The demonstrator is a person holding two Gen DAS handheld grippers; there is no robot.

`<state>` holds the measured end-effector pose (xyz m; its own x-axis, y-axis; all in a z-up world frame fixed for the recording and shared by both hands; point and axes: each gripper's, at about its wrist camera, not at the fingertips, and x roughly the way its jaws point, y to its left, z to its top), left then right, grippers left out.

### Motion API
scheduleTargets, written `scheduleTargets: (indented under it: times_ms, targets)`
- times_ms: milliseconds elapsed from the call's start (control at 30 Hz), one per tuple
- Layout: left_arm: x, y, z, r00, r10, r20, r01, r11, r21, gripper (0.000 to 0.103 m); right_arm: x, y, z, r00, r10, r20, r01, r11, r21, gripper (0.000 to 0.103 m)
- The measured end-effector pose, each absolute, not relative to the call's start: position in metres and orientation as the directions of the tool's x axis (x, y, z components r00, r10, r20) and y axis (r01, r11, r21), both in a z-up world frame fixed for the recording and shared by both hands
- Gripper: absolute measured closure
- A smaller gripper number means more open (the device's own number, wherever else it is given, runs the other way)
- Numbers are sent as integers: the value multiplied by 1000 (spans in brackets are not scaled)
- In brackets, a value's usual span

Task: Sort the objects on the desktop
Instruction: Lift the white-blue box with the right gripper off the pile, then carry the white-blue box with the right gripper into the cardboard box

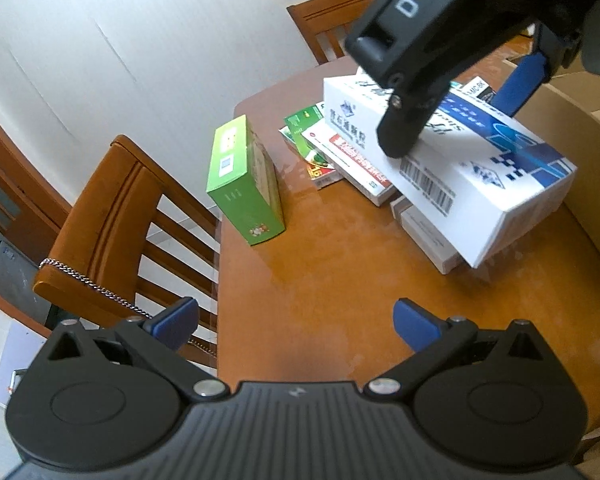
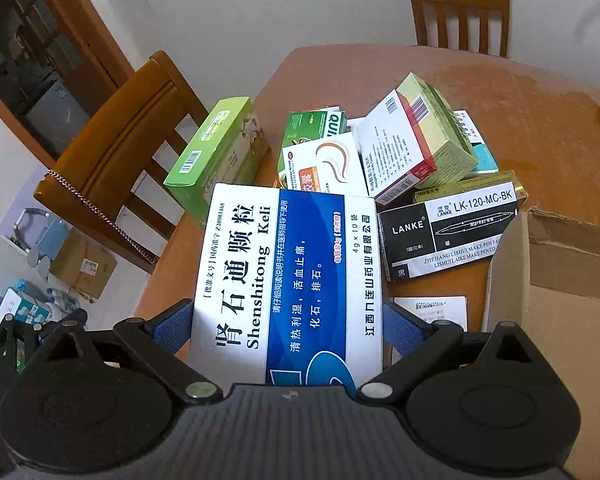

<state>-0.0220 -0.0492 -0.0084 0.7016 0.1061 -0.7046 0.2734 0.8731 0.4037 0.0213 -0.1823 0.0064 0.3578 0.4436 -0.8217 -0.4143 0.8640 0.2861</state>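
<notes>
Now my right tongs point(image 2: 288, 330) clamp the blue-and-white cardboard medicine box point(image 2: 288, 276), my left tongs point(image 1: 296, 322) gape empty; swinging carelessly could topple the upright green carton point(image 1: 244, 184).

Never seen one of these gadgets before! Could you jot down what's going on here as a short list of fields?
Setting: wooden table, cardboard box at its right
Right gripper: shut on white-and-blue medicine box
Left gripper: open, holding nothing
Standing apart: green box
Pile: black LANKE marker box among several small cartons
Nearby: wooden chair
</notes>
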Motion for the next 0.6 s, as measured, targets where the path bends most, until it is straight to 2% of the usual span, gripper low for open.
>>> scheduleTargets:
  times_ms: [600]
  targets:
    - [-18, -65, -2, 732, 52, -679, 339, 837, 430, 0, 20, -206, 19, 409, 444, -797, -340, 885, 318, 3]
